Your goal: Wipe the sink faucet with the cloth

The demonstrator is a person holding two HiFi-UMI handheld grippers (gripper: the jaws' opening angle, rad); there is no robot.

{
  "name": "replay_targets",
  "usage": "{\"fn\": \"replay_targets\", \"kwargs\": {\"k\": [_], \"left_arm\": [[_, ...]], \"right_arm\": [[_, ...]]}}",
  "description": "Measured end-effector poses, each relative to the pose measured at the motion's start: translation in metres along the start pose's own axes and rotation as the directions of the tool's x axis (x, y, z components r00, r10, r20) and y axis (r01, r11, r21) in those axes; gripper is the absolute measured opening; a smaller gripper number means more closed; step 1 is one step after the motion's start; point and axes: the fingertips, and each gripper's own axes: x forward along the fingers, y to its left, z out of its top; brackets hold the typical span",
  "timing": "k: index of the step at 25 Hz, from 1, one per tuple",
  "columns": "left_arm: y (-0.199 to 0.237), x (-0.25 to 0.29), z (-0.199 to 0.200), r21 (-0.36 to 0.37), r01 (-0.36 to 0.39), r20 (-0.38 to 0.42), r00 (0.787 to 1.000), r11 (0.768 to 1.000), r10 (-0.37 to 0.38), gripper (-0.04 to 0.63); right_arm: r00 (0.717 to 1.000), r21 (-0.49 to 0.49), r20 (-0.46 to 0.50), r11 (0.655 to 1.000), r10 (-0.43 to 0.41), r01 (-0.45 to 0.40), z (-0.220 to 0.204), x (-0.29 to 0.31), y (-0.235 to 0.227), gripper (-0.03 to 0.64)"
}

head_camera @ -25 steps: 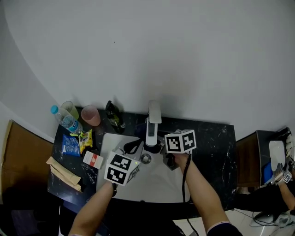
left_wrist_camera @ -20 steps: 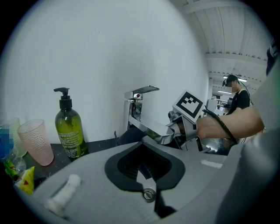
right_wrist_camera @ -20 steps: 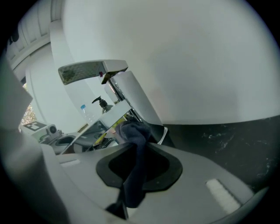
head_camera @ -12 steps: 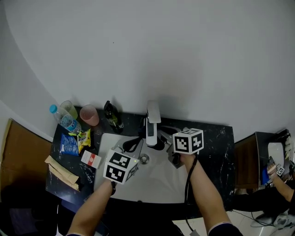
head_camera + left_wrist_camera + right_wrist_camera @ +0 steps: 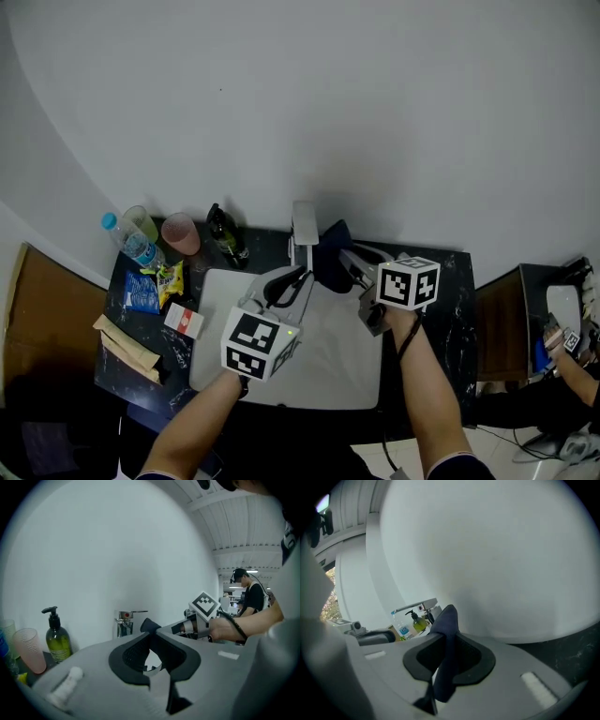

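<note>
Wiping is best done with the cloth [image 5: 330,265], clamped in the right gripper [image 5: 354,267] just beside the faucet [image 5: 302,228], pressed flat on the spout and drawn along it. The left gripper [image 5: 294,279], whose nearly closed, empty jaws have just been opening, should be kept clear.

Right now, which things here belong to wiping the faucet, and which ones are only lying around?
For the job: cloth, clamped in the right hand-held gripper; faucet; sink.

Just lying about: soap bottle, pink cup, water bottle, blue snack packet, red-and-white box.
</note>
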Motion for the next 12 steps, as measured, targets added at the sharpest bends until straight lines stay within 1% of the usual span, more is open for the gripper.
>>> {"fn": "replay_targets", "kwargs": {"k": [1, 4, 6, 8, 12], "left_arm": [[-0.003, 0.006, -0.002, 0.004, -0.007, -0.014, 1.0, 1.0, 0.007, 0.049], [-0.002, 0.014, -0.015, 0.017, -0.042, -0.071, 0.997, 0.999, 0.043, 0.048], [0.002, 0.015, -0.021, 0.037, -0.07, -0.097, 0.993, 0.997, 0.073, 0.046], [0.005, 0.015, -0.023, 0.059, -0.095, -0.099, 0.99, 0.994, 0.1, 0.018], [0.004, 0.014, -0.023, 0.088, -0.116, -0.084, 0.989, 0.989, 0.124, 0.016]], "right_arm": [[1.0, 0.0, 0.004, 1.0, -0.005, 0.005, 0.001, -0.004, -0.001, 0.055], [1.0, -0.008, 0.013, 1.0, -0.02, 0.02, 0.003, -0.013, -0.002, 0.055], [1.0, -0.011, 0.018, 1.0, -0.026, 0.026, 0.004, -0.018, -0.004, 0.054], [0.999, -0.007, 0.022, 1.0, -0.027, 0.028, 0.003, -0.019, -0.006, 0.055], [1.0, 0.001, 0.019, 1.0, -0.023, 0.023, 0.0, -0.018, -0.006, 0.055]]}}
